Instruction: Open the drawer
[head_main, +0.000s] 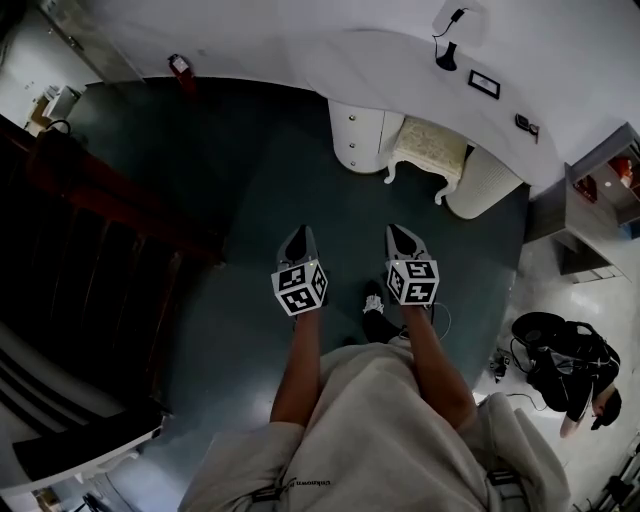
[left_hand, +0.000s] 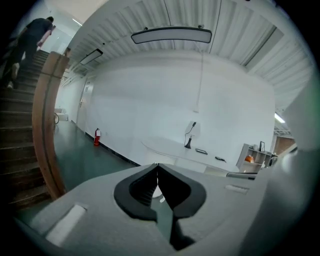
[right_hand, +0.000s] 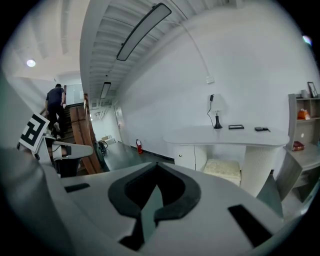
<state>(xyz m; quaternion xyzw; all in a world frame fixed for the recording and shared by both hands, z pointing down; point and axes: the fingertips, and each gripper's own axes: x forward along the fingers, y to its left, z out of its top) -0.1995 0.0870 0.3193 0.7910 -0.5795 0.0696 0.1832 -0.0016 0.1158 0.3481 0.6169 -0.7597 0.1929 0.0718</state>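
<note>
White knobbed drawer cabinet (head_main: 357, 135), under curved white desk (head_main: 380, 70) left end, seen well ahead. Right gripper (head_main: 400, 232) judged slightly nearer than left gripper (head_main: 298, 232). Both pressed together, nothing held.

The white drawer unit (head_main: 358, 135) stands upright on the dark floor at the upper centre of the head view. Its small-knobbed fronts sit flush, all shut.

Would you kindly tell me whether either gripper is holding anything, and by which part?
Nothing is held: the left gripper and the right gripper both have their jaws together with nothing between them.
</note>
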